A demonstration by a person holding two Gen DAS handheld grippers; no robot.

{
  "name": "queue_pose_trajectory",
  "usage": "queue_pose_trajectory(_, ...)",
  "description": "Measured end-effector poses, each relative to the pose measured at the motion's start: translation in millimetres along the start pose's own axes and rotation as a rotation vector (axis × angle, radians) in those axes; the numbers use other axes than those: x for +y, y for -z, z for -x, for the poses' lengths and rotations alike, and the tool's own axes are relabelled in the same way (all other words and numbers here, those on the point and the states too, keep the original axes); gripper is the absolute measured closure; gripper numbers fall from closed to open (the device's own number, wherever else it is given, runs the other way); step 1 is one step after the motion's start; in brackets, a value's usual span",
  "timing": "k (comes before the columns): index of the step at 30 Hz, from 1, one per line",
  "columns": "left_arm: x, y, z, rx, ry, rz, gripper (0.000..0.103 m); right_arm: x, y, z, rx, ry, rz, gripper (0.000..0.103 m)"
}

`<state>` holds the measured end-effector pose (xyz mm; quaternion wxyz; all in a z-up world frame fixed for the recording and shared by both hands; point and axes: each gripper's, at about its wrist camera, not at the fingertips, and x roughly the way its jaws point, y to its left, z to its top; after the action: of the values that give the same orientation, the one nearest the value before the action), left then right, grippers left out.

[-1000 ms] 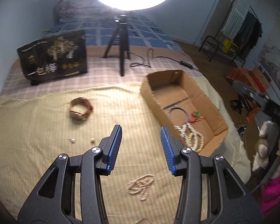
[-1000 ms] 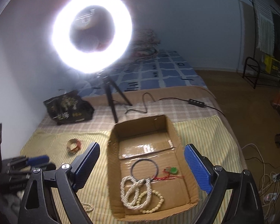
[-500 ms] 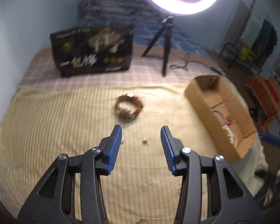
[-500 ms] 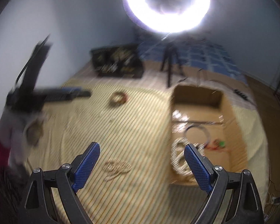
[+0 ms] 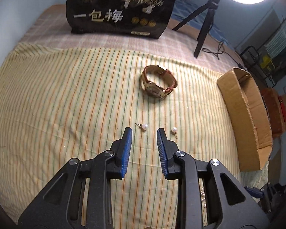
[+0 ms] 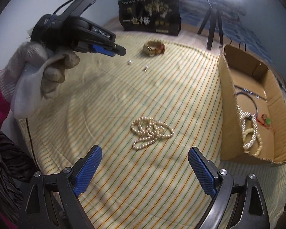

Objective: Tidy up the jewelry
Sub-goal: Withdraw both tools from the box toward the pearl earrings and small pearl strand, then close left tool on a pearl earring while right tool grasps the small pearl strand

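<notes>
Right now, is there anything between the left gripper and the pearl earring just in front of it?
Nothing visible. The left gripper is open, and the nearer pearl earring lies on bare striped cloth just beyond its fingertips. The second pearl earring lies to the right, outside the fingers.

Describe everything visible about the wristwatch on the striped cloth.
The wristwatch has a gold-toned case and a reddish-brown, leather-looking strap closed into a loop. It rests on its side on the striped cloth, the dial tilted toward the left gripper. Nothing else touches it; the pearl earrings lie apart, nearer the gripper.
</notes>
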<state>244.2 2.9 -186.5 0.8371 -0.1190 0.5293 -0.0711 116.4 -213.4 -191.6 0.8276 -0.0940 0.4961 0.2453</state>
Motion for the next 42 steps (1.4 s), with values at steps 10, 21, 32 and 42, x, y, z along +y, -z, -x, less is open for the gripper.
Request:
queue_pose_trajectory(10,-4,-7,-27,0.025,-0.024,0.011,0.076,-7,-4,-30,0.048,0.021,-0.015,0.010)
queue_pose_trajectory(21,-4,-12,-46,0.031,-0.062,0.009,0.082,-11,-10,-46,0.061,0.026,-0.010,0.010)
queue_pose_trajectory(32,-7,-10,-49,0.032,-0.087,-0.034,0.086,-13,-13,-59,0.069,0.051,-0.006,0.012)
queue_pose_trajectory(42,-8,-9,-49,0.028,-0.103,-0.050,0.088,-3,-18,-64,0.070,0.070,0.059,0.035)
